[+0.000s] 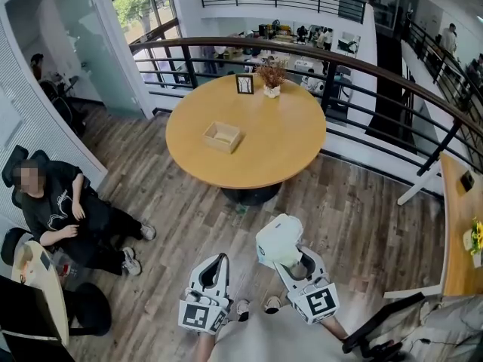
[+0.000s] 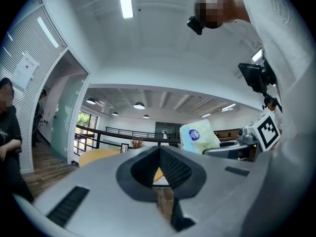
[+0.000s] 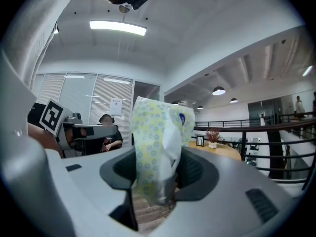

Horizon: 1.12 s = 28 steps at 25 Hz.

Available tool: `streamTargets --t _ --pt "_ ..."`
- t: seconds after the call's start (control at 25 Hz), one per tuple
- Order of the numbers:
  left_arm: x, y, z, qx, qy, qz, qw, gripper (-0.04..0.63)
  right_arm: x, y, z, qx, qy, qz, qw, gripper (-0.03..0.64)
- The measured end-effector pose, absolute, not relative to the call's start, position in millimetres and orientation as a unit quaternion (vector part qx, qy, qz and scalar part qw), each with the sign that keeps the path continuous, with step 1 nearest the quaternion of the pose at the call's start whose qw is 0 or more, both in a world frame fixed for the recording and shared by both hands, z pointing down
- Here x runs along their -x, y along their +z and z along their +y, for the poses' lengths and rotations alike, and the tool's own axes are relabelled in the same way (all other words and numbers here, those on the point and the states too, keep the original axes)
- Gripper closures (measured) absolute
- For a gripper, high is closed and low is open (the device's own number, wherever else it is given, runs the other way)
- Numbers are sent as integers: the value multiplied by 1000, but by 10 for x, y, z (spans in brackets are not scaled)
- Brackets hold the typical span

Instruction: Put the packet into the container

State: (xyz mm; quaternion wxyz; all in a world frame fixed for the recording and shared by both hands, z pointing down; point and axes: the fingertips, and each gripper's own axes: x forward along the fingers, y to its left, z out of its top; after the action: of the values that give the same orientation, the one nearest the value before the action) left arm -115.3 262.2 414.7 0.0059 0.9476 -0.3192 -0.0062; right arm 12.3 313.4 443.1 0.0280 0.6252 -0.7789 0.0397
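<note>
Well off to the left of the left gripper [image 1: 219, 259], a seated person [image 1: 60, 210] rests on the wooden floor [image 1: 181, 210], clear of the work. The left gripper itself is clenched on nothing: in the left gripper view its jaws meet at the tip, with only floor and the far surface showing past them. It points level, just beside its partner.

Ahead of both grippers and well apart from them stands the round surface [image 1: 294, 153]. The container [image 1: 223, 136], a small open wooden box, sits on it roughly in line with the left gripper and to the left of the right one.

The right gripper [image 1: 296, 266] is grasping the packet [image 1: 276, 240], which stands upright between its jaws and juts out past their tips. In the right gripper view the pads pinch its lower part, and the film there wrinkles and bunches. It looks like a soft plastic pack of tissues: light, squashy and somewhat slick. A hold across the fuller middle would probably be steadier than one on the crumpled end, and it should tolerate a short drop.
</note>
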Motion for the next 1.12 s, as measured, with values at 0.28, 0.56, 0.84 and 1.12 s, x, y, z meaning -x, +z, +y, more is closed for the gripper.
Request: streamTargets --t 0.28,0.56,0.84,1.12 --pt "904 4194 2777 -946 2 -324 8 591 -356 4472 3238 -616 42 -786 25 416" --pt "786 4244 2799 -940 11 -340 8 591 -570 4583 3293 -613 54 -788 28 416" --pt "734 4224 2606 -937 13 -348 0 591 -714 4632 3179 -613 57 -787 26 416" --pt "573 4279 2263 -939 6 -343 6 591 -839 4625 2841 -616 51 -786 30 416"
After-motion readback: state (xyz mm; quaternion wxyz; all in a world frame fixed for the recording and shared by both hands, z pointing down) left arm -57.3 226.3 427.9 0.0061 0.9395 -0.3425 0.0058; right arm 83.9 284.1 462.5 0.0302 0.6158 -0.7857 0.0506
